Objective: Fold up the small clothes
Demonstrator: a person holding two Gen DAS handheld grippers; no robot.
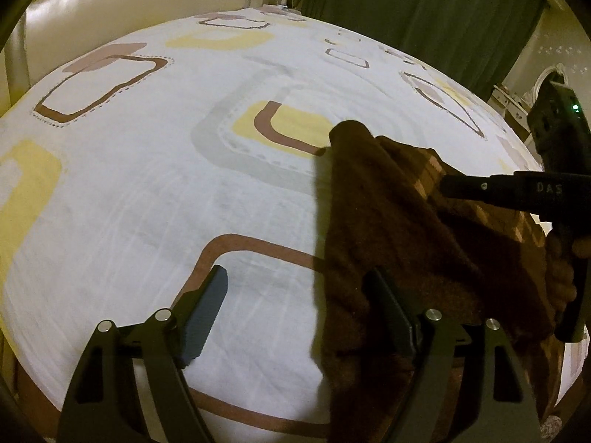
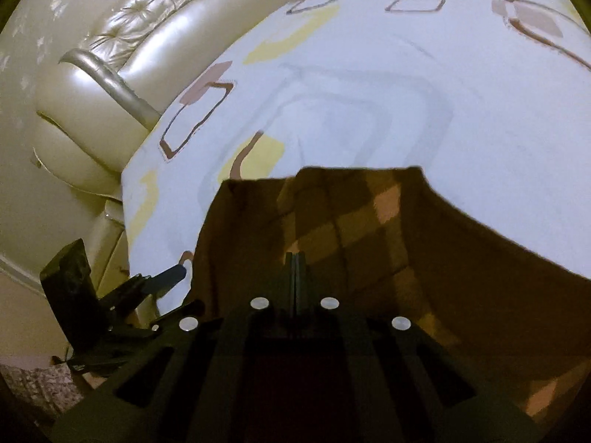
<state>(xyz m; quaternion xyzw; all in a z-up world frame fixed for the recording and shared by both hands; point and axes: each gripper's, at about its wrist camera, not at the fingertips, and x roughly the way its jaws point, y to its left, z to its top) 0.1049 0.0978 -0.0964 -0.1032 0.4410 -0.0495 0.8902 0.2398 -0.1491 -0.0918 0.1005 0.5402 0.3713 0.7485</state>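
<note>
A dark brown checked cloth (image 1: 399, 221) lies on the bed at the right of the left wrist view. It fills the lower middle of the right wrist view (image 2: 369, 221). My left gripper (image 1: 299, 302) is open, its right finger over the cloth's left edge and its left finger over bare sheet. My right gripper (image 2: 294, 262) has its jaws pressed together over the cloth; whether fabric is pinched between them is hidden. The right gripper also shows in the left wrist view (image 1: 447, 184), reaching in from the right onto the cloth.
The bed sheet (image 1: 147, 184) is white with brown, yellow and grey squares. A cream padded headboard (image 2: 110, 55) stands at the bed's far side. Dark green curtains (image 1: 424, 11) hang behind. The left gripper shows at lower left in the right wrist view (image 2: 162, 280).
</note>
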